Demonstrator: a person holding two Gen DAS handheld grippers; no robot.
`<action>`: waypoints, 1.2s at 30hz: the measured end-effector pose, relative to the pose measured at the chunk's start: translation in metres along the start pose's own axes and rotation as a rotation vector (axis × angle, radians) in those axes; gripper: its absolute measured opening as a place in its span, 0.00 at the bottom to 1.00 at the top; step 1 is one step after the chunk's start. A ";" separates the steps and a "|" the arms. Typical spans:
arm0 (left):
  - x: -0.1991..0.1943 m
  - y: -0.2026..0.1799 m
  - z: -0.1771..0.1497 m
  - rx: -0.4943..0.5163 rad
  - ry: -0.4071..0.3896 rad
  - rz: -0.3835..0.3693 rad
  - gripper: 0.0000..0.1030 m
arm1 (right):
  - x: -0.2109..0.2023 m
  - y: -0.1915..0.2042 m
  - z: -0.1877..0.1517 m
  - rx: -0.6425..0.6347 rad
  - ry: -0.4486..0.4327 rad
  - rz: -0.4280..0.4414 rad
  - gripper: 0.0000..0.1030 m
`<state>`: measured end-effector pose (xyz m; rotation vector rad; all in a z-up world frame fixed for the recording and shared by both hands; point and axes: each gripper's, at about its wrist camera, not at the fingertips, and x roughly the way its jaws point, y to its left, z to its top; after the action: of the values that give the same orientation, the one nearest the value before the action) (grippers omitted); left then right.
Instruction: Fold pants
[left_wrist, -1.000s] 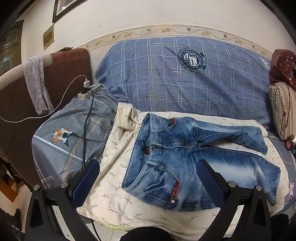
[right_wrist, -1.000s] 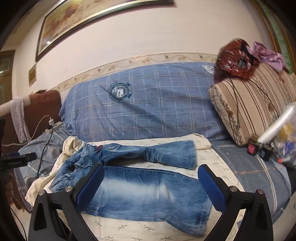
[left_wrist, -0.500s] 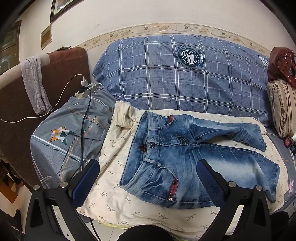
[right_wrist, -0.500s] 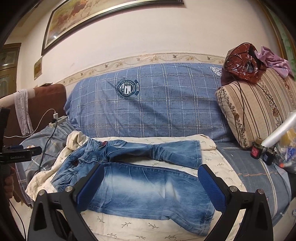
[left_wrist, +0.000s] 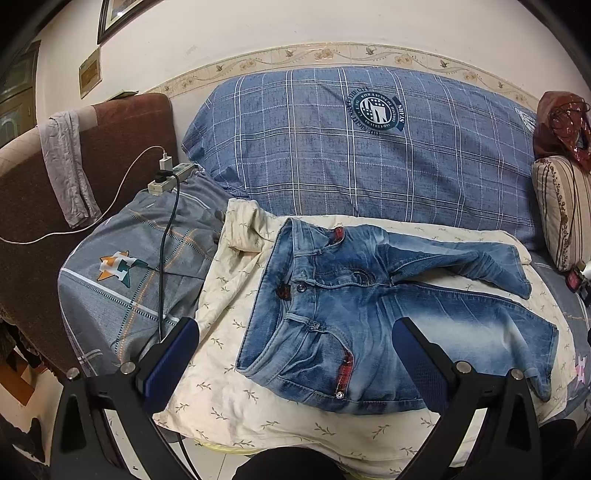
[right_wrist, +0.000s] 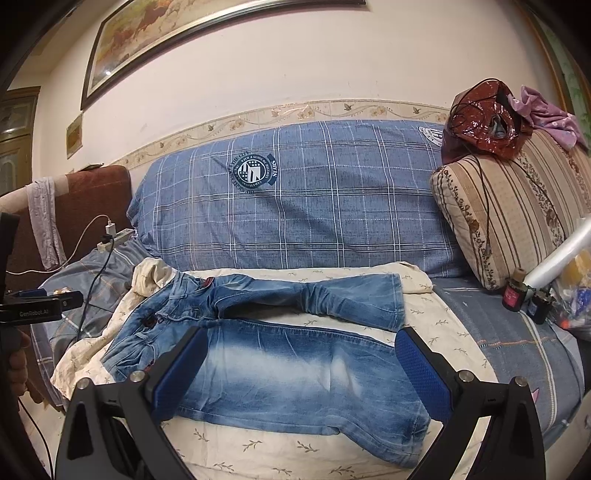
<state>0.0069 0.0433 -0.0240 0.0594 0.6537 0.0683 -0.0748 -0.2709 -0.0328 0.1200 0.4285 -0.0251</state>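
Faded blue jeans, unfolded, legs apart

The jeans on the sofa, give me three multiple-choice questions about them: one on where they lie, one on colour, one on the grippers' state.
1. The jeans lie on:
A. a cream sheet
B. the floor
C. a striped cushion

2. The pocket trim is:
A. green
B. red
C. yellow

3. The left gripper and right gripper are:
A. both shut on the jeans
B. one open, one shut
C. both open

Answers: 1 A, leaf-print cream cloth shows all round the denim; 2 B, red plaid edges the near pocket; 3 C, each pair of fingers stands wide apart, holding nothing.
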 end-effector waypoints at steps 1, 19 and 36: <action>0.001 0.000 0.000 -0.001 0.002 0.000 1.00 | 0.001 0.000 -0.001 0.001 0.002 -0.001 0.99; 0.019 0.012 -0.009 -0.011 0.046 0.029 1.00 | 0.009 -0.008 -0.006 0.036 0.035 -0.004 0.99; 0.090 0.064 -0.055 -0.049 0.289 0.106 1.00 | 0.052 -0.065 -0.044 0.210 0.253 -0.085 0.99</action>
<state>0.0421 0.1162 -0.1174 0.0368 0.9369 0.1980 -0.0485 -0.3301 -0.1016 0.3139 0.6834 -0.1393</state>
